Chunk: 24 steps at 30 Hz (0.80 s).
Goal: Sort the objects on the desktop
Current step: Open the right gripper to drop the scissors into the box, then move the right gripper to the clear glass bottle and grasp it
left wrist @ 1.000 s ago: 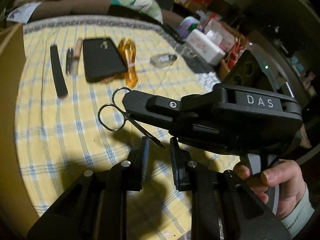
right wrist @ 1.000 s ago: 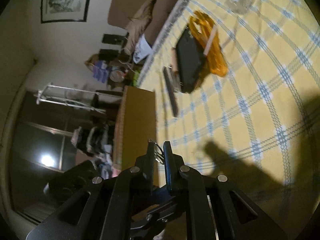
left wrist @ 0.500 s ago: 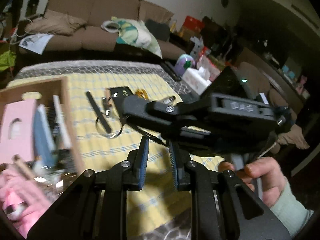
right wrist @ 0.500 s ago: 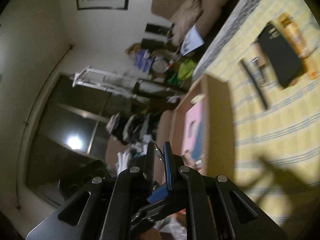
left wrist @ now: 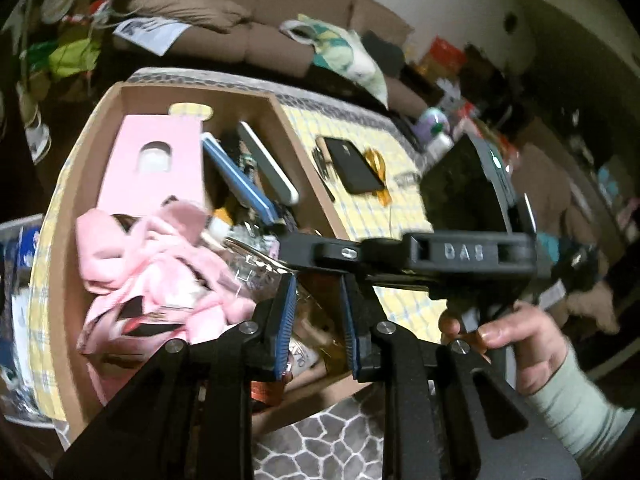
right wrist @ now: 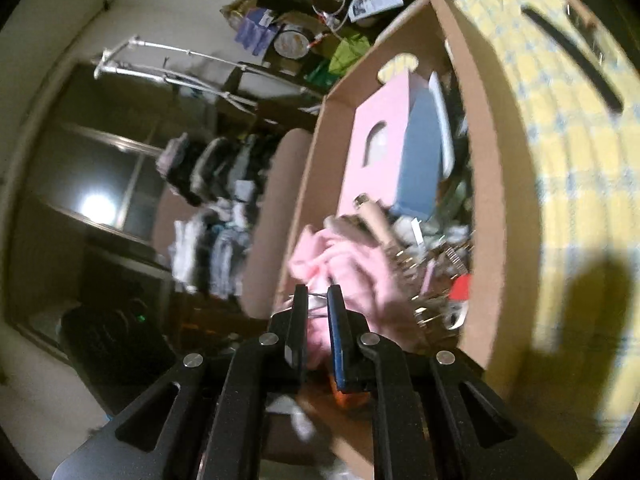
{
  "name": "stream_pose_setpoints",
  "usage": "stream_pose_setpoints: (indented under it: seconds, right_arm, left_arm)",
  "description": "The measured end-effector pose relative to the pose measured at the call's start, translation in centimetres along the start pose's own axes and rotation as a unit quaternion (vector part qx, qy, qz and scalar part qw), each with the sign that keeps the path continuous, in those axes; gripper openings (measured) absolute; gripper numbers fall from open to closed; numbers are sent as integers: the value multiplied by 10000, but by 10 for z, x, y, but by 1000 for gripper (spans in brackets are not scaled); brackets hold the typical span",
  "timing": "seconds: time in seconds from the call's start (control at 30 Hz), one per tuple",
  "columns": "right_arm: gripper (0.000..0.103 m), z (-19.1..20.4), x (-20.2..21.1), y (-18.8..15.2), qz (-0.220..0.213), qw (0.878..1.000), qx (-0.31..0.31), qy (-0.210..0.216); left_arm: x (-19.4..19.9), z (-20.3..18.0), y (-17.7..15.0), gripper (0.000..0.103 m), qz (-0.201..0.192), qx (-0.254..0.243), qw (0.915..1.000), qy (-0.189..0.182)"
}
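Box: brown cardboard box [left wrist: 68, 280] stands on the worktop [right wrist: 580, 200], which has a yellow checked cloth.
Inside the box: pink cloth [left wrist: 160, 248] at the near end, a pink carton [left wrist: 152, 168] with a round window behind it, and a flat blue case [left wrist: 240, 176] leaning beside the carton.
Left tool [left wrist: 316, 292]: above the near end of the box, fingers apart with a clear gap, and nothing between them.
Right tool [right wrist: 316, 312]: above the pink cloth in the box, fingers almost together and pinching the scissors [right wrist: 316, 295], seen only as thin metal at the fingertips.
Right hand [left wrist: 516, 332]: on the handle of the right tool, outside the box.
Outside the box: a black phone [left wrist: 354, 164] and an orange item [left wrist: 378, 168] lie touching each other near the far wall of the box; a long black strip [right wrist: 572, 56] lies between them and the box.
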State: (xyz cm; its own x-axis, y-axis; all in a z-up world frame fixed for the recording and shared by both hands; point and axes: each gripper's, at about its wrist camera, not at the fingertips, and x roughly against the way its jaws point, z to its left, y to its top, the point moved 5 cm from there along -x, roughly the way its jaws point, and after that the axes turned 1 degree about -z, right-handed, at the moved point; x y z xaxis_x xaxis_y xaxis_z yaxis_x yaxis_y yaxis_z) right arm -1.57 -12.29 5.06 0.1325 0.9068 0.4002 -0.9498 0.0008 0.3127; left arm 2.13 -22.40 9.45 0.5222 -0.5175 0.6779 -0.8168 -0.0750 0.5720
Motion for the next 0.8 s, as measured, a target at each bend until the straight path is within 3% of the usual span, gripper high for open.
stream_pose_setpoints:
  seconds: [0.1,0.23,0.3,0.37,0.4,0.47,0.5,0.67,0.8]
  right_arm:
    - [15,-1,11,5,-139,9991,230,-317]
    - [27,-2,27,11,-324,9969,433,-564]
    - [37,-1,39,14,-462,9948,571,-704]
    - [57,-3,51,18,-588,9926,641,-848]
    - [63,-4,56,21,-644,9916,654,-915]
    - [84,-11,71,26,-836,9877,658,-1149]
    - [88,-15,78,28,-918,9859,646,-1243]
    - [96,-49,127,35,-1274,9742,421,-1817]
    - [99,-74,176,46,-1523,9553,457,-2490]
  left_arm:
    - [11,15,8,36,-240,409,9988,-141]
    - [18,29,16,45,-459,755,9960,-165]
    - [15,28,20,61,-511,787,9955,-116]
    - [10,21,23,71,-507,684,9964,-25]
    - [5,15,26,81,-483,613,9969,31]
    - [-3,-1,29,99,-417,441,9981,85]
    - [-9,-10,32,103,-393,376,9985,45]
    - [-43,-53,54,103,-214,163,9996,-101]
    - [-70,-82,70,103,-170,5,9998,-49]
